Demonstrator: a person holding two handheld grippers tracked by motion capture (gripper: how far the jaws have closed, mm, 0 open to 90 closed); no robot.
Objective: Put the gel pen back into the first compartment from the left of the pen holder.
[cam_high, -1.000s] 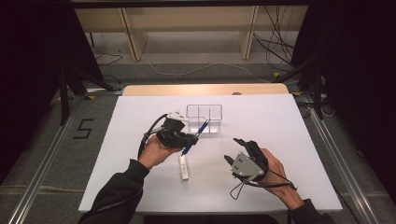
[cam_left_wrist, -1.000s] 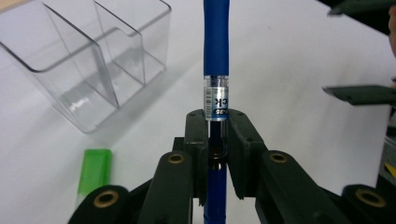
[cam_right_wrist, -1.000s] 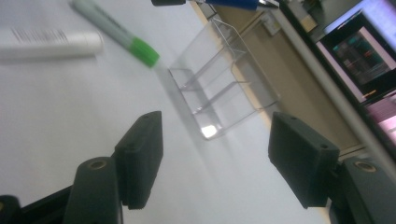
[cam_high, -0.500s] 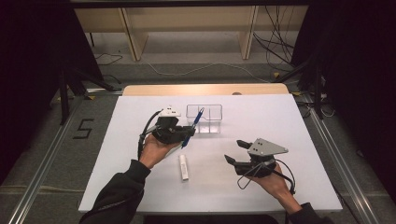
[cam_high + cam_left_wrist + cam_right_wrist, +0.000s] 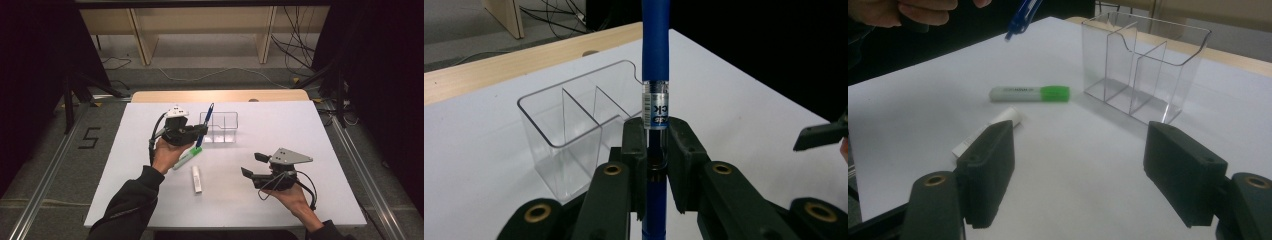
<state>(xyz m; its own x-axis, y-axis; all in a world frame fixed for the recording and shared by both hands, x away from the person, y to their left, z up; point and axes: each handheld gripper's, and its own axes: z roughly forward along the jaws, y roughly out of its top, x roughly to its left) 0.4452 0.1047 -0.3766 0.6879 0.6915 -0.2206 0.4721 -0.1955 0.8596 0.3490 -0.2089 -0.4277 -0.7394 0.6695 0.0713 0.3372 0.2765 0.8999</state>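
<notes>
Our left gripper (image 5: 197,134) clamps the pen (image 5: 655,65) just short of the organizer (image 5: 574,125); marker (image 5: 1030,93) and tube (image 5: 985,131) wait ahead of our right gripper (image 5: 1080,172), whose empty jaws have just been opening.

Count, by kind:
- Blue pen (image 5: 655,60): 1, upright, clamped in left gripper (image 5: 199,131) jaws.
- Green-capped marker (image 5: 1030,93): 1, lying on worktop (image 5: 300,125).
- White tube/stick (image 5: 196,178): 1, lying near worktop's near edge.
- Clear organiser (image 5: 220,127): 1, w/ 3 compartments, toward far edge.
- Grippers: 2; right gripper (image 5: 253,165) jaws wide, just been opening, nothing betw. them.
- Hands: 2.
</notes>
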